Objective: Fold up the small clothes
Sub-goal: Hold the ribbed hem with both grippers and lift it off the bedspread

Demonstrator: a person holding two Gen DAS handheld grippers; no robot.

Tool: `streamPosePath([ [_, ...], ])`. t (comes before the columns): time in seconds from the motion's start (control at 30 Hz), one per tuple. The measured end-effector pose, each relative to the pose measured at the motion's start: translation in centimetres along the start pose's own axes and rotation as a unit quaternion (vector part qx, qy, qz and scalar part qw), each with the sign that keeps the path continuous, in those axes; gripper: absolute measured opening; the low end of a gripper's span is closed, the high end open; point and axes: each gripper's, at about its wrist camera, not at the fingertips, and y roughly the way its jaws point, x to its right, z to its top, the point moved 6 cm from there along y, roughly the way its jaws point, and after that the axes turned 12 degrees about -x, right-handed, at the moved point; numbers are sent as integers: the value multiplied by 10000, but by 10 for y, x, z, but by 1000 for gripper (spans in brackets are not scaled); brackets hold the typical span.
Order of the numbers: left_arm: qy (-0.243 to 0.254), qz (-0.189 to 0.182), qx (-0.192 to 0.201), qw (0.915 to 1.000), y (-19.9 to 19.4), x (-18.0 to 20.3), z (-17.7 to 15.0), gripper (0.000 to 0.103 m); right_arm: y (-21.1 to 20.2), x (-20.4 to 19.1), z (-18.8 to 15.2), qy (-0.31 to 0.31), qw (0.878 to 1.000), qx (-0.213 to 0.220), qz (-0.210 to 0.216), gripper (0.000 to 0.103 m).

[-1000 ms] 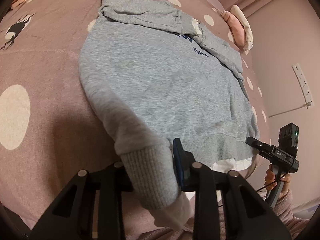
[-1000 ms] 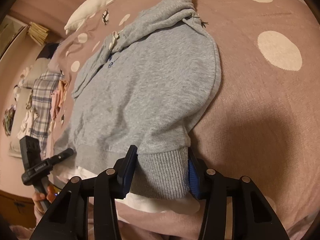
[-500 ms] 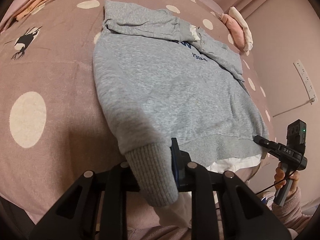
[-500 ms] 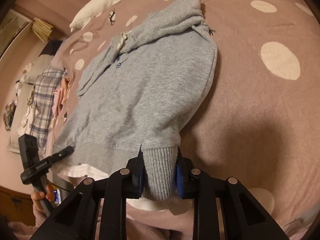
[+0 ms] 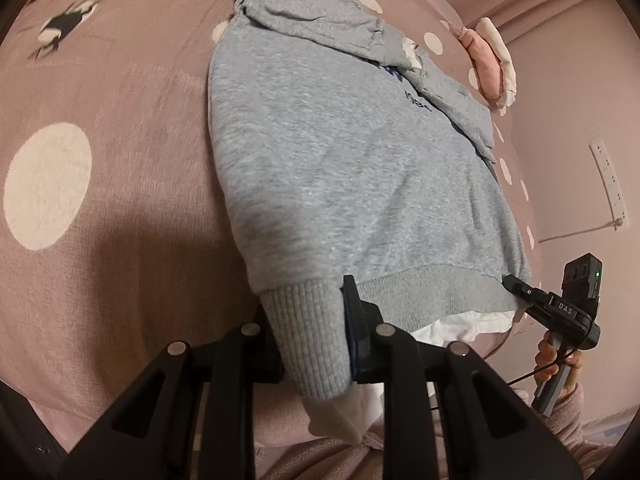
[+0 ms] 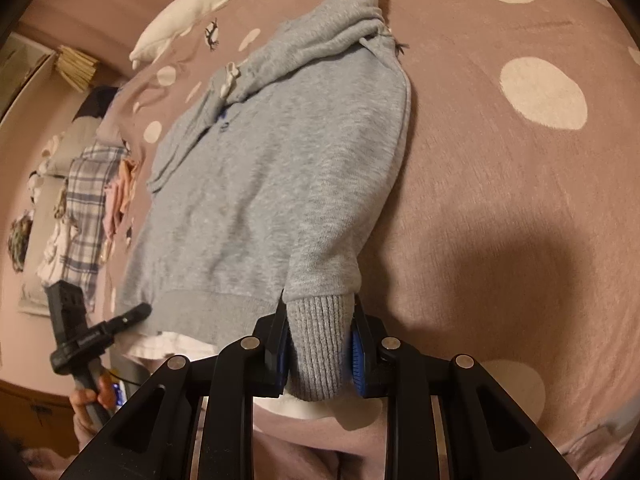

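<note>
Both grippers, left gripper (image 5: 310, 320) and right gripper (image 6: 320, 350), are clamped on a ribbed cuff (image 5: 308, 336) each. Beyond them the grey sweatshirt (image 5: 340, 160) lies flat on the spotted bedspread (image 5: 100, 120); sleeves gathered, body fold not yet made, I'd say.

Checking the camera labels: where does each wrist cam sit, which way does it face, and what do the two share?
Left wrist: on the left gripper, looking forward and down the grey sweatshirt from its hem; jaws shut on the left cuff; the right gripper and its hand at the right edge.
Right wrist: on the right gripper, same heading; jaws shut on the right cuff; the left gripper at lower left.
Shared: sweatshirt, dotted bedspread, each other's gripper.
</note>
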Motion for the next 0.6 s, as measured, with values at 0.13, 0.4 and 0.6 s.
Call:
streamPosePath([
  [0.13, 34, 138, 20, 9999, 1, 2, -1, 25, 7, 4, 1, 123, 9999, -93, 6, 26],
  [0.4, -65, 180, 6, 9998, 0, -2, -1, 30, 4, 13, -2, 487, 9981, -87, 364, 35],
  [0.6, -103, 210, -17, 9997, 0, -3, 1, 32, 6, 11, -1, 437, 9981, -162, 392, 44],
])
